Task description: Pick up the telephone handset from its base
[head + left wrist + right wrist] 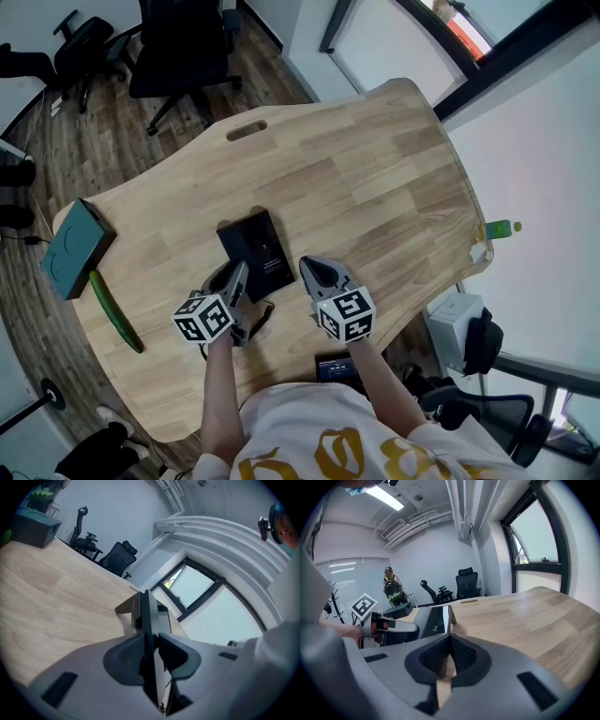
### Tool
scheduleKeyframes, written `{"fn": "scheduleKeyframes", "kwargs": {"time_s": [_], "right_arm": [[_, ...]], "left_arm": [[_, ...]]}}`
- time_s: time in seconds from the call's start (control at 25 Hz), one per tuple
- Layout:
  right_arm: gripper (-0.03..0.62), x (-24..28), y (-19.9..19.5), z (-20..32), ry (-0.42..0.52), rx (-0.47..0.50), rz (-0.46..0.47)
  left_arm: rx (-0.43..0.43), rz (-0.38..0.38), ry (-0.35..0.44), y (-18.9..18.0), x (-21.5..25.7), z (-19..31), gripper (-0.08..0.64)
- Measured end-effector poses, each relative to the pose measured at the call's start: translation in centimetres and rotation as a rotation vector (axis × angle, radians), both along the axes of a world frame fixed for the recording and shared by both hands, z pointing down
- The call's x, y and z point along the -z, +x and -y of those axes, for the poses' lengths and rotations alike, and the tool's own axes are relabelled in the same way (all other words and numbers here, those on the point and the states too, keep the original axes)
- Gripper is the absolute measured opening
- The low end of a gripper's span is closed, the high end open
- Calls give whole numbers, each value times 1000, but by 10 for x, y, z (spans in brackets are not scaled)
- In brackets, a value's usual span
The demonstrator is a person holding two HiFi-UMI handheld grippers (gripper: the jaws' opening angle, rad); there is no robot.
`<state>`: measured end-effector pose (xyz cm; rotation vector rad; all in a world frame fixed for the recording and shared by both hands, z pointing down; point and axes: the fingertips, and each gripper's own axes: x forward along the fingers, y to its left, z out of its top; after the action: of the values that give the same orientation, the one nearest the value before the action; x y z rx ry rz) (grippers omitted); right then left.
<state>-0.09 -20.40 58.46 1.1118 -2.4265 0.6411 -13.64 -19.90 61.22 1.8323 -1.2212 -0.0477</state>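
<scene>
The black telephone base (pixel 262 246) lies flat near the middle of the wooden table (pixel 375 178). My left gripper (pixel 234 279) sits over the base's left side, where the handset lies mostly hidden under it. In the left gripper view the handset (pixel 146 609) shows edge-on as a thin dark slab, with my left gripper (pixel 151 638) shut on it, both pads against its sides. A coiled cord (pixel 263 319) trails toward me. My right gripper (pixel 315 272) rests just right of the base, its jaws (pixel 450 638) shut and empty. The base (pixel 433 618) and the left gripper (pixel 389 630) appear at its left.
A teal box (pixel 77 248) and a long green vegetable (pixel 115 312) lie at the table's left end. A small dark device (pixel 336 366) sits at the near edge. A green bottle (pixel 497 228) stands beyond the right edge. Office chairs (pixel 178 56) stand behind the table.
</scene>
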Motion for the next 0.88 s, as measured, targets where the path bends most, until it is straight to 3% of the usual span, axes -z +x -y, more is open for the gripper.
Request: {"fn": "scheduleKeyframes", "kwargs": {"time_s": [0.16, 0.4, 0.88], "right_arm": [[5, 1, 0, -3, 0, 1, -4], [5, 1, 3, -4, 0, -4, -6], [5, 2, 0, -5, -5, 0, 10]], "left_arm": [[-17, -48, -17, -3, -2, -1, 97], [-9, 5, -24, -3, -1, -2, 97], [-6, -153, -87, -2, 6, -4, 84]]}}
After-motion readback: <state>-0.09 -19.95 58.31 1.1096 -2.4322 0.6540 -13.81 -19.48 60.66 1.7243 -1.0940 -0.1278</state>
